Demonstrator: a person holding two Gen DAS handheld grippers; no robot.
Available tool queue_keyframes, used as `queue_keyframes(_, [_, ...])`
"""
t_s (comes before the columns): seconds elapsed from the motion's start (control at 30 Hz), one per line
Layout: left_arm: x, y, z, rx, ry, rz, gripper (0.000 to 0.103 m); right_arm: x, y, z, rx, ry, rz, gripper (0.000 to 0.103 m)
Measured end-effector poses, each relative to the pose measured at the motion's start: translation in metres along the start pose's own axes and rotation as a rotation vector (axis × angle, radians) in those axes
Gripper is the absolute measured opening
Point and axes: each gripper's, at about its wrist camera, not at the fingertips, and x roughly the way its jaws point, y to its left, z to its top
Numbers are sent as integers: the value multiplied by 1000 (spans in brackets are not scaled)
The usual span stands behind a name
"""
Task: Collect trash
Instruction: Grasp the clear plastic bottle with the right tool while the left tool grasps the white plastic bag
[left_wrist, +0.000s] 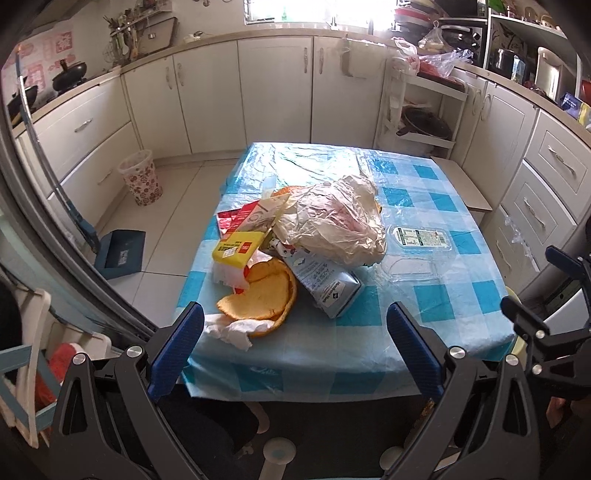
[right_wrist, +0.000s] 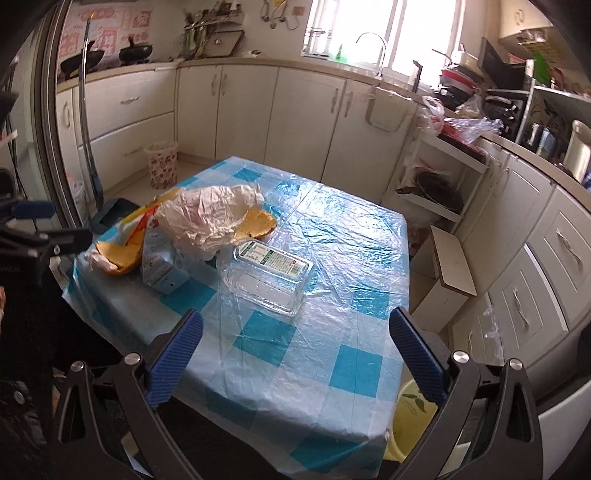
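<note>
Trash heaped at table's (left_wrist: 461, 325) left edge: crumpled plastic bag (left_wrist: 332, 225) atop, orange peel (left_wrist: 258, 295) and blue carton (left_wrist: 328, 284) toward near-left corner; clear plastic tray (right_wrist: 269, 280) just beside, mid-table. My left gripper (left_wrist: 295, 350) and right gripper (right_wrist: 295, 354) both gape wide, empty, over near edge.

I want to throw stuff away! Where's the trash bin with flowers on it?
The flowered trash bin stands on the floor left of the table, against the cabinets; both views show it.
</note>
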Motion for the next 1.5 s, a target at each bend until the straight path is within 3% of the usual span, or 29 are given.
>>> queue_keyframes(0.23, [72,-18,30,76,85,-54,95,72,2,10,-184,48,64,97])
queue_keyframes(0.37, [95,-32,46,98,104,-88,95,101,6,22,-258,51,104,97])
queue_keyframes(0.63, [136,-57,75,156,125,-37,95,145,3,31,-269,109,224,97])
queue_keyframes(0.7, [144,-58,80,148,133,-24,86,147,-1,32,-248,114,255,97])
queue_keyframes(0.77, [153,-57,83,131,155,-35,54,144,-4,32,-232,119,279,96])
queue_keyframes(0.8, [156,-56,84,115,166,-59,44,143,-6,32,-226,119,286,95])
queue_keyframes(0.83, [157,-54,85,87,176,-96,25,141,-8,32,-218,120,296,92])
queue_keyframes(0.87, [158,-52,85,70,184,-116,18,139,-10,31,-207,121,308,89])
queue_keyframes(0.97, [150,-52,85,70,155,-175,12,137,-18,34,-171,138,342,81])
queue_keyframes(1.03, [136,-53,85,74,124,-278,11,132,-22,36,-162,124,353,81])
queue_keyframes(1.13, [116,-59,87,119,75,-349,10,122,-21,45,-195,53,329,95])
queue_keyframes(1.2, [109,-57,88,120,65,-386,10,124,-15,52,-263,38,336,96])
queue_keyframes(1.33, [107,-44,91,75,77,-425,10,147,-11,64,-361,68,391,96])
queue_keyframes(1.5, [117,-26,95,14,88,-409,10,174,-23,76,-287,139,525,96])
